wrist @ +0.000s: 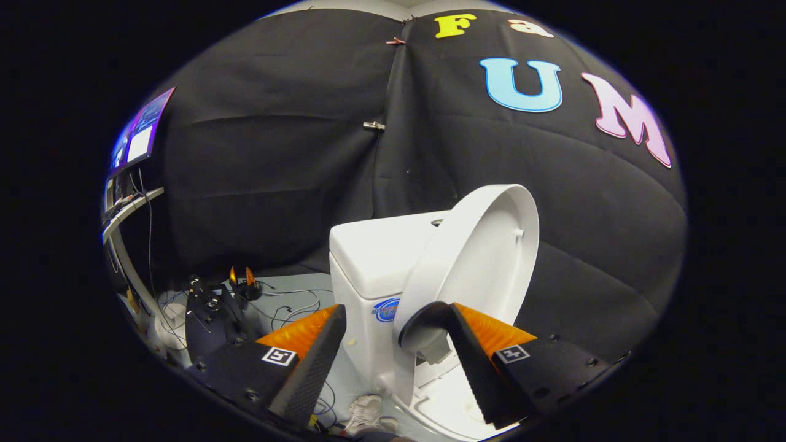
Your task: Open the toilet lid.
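While the lid [476, 258] leans near the tank [374, 258], push it on gently; the tongs [393, 344] stand wide, holding nothing.

Open tongs [393, 331] flank the raised toilet lid [473, 264], right finger touching its edge

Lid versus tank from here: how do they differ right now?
The toilet lid is a thin rounded shell, raised and tilted toward the tank; the tank is a squat box, upright with a flat top. The lid's edge sits between the open gripper fingers; the tank stands beyond them, untouched. Both are glossy white.
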Available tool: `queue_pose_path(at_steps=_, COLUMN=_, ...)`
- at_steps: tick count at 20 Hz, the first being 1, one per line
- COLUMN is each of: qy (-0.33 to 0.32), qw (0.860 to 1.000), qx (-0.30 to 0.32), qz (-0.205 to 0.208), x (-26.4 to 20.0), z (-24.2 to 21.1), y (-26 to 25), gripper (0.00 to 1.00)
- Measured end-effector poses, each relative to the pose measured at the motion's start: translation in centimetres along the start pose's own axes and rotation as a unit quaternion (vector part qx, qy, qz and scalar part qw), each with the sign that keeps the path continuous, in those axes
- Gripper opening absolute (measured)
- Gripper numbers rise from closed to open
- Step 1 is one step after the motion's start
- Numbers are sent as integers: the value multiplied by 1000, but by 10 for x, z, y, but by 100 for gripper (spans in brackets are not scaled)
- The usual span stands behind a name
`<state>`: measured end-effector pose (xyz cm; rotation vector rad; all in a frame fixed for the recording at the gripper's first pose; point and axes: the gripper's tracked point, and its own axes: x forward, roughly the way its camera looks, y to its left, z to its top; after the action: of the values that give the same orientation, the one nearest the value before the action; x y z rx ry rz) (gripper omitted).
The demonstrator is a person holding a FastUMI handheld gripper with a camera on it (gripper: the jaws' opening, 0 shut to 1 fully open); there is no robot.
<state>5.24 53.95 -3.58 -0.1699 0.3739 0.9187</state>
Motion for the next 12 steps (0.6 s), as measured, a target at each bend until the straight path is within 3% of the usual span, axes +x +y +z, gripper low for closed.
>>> queue_pose_path(at_steps=6, qy=-84, qw=996, qx=-8, qz=-34, x=-71, z=53, y=-40, gripper=99)
queue_pose_path(at_steps=10, qy=-134, qw=983, qx=3, qz=-122, x=-152, z=68, y=-115, gripper=99)
queue_pose_path(at_steps=12, qy=-162, qw=969, qx=-6, qz=-186, x=-202, z=68, y=-163, gripper=99)
